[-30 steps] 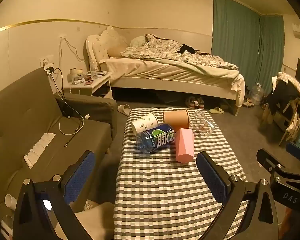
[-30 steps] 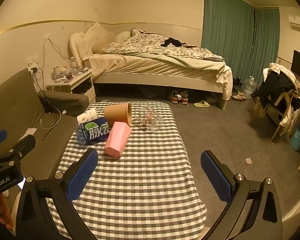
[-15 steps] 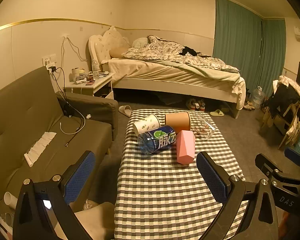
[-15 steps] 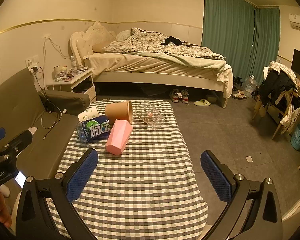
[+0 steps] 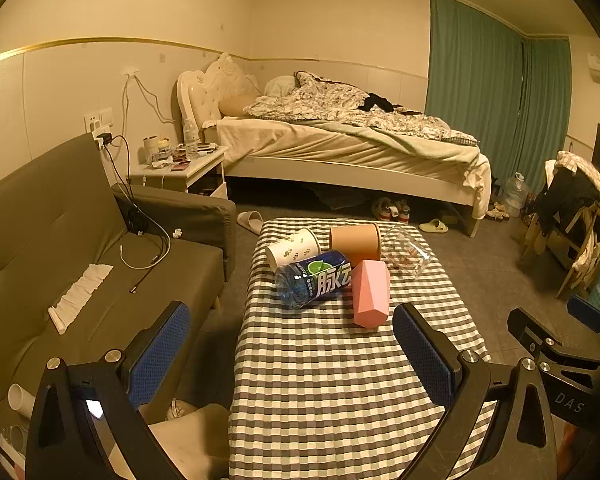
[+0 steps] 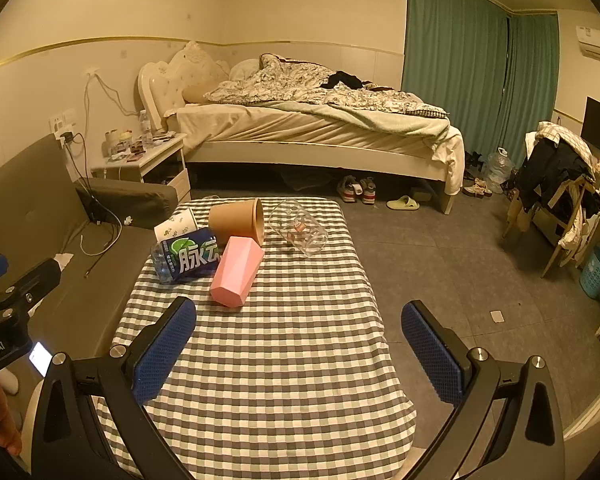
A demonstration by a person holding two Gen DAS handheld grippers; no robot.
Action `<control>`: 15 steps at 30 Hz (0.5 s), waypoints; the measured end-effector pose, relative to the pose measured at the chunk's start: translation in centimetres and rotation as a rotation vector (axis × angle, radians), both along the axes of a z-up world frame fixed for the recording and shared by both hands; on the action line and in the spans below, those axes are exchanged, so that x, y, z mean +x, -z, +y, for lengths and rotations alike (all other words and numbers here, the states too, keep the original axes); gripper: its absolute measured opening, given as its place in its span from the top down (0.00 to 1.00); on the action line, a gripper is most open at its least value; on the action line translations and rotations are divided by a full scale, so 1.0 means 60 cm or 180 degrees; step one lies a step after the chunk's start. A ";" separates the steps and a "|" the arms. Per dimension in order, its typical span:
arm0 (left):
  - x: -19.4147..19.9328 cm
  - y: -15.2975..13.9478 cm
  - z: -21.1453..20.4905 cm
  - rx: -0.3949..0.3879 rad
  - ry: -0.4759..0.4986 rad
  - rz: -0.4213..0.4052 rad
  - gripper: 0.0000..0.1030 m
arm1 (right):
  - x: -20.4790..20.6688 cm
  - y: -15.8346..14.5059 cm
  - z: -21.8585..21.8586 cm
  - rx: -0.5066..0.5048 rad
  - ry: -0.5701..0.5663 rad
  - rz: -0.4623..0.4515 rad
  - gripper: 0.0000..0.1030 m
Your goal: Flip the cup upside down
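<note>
Several cups lie on their sides at the far end of the checkered table: a pink faceted cup, a brown paper cup, a white patterned paper cup and a clear glass cup. A blue bottle lies among them. My left gripper is open and empty, well short of the cups. My right gripper is open and empty, also at the near part of the table.
A grey sofa stands left of the table with cables and a tissue on it. A bed and nightstand are behind. A chair with clothes stands at the right. Shoes lie on the floor.
Both grippers have risen and drawn back slightly, so the table and cups sit a little lower and nearer the centre. Nothing on the table moved. Both stay open.
</note>
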State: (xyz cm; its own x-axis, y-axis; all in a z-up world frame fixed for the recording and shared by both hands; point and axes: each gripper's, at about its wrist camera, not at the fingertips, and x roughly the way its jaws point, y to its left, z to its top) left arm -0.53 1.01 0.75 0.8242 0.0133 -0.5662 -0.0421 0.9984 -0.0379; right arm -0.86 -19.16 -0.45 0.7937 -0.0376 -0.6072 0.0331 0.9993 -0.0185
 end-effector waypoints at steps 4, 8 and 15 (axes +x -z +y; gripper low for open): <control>0.000 0.001 -0.001 0.0001 -0.0003 -0.0001 0.00 | 0.000 0.001 -0.002 0.0001 0.0003 0.0004 0.00; -0.002 0.001 0.001 -0.0003 -0.0004 0.0003 0.00 | 0.000 0.003 -0.002 -0.0003 0.0009 0.0012 0.00; -0.001 0.003 0.001 -0.0003 -0.0005 0.0000 0.00 | 0.000 0.004 -0.004 -0.0004 0.0010 0.0013 0.00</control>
State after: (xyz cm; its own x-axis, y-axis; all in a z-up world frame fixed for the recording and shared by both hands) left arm -0.61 1.07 0.59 0.8242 0.0139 -0.5662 -0.0436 0.9983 -0.0390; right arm -0.84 -19.37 -0.68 0.7911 -0.0410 -0.6103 0.0364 0.9991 -0.0200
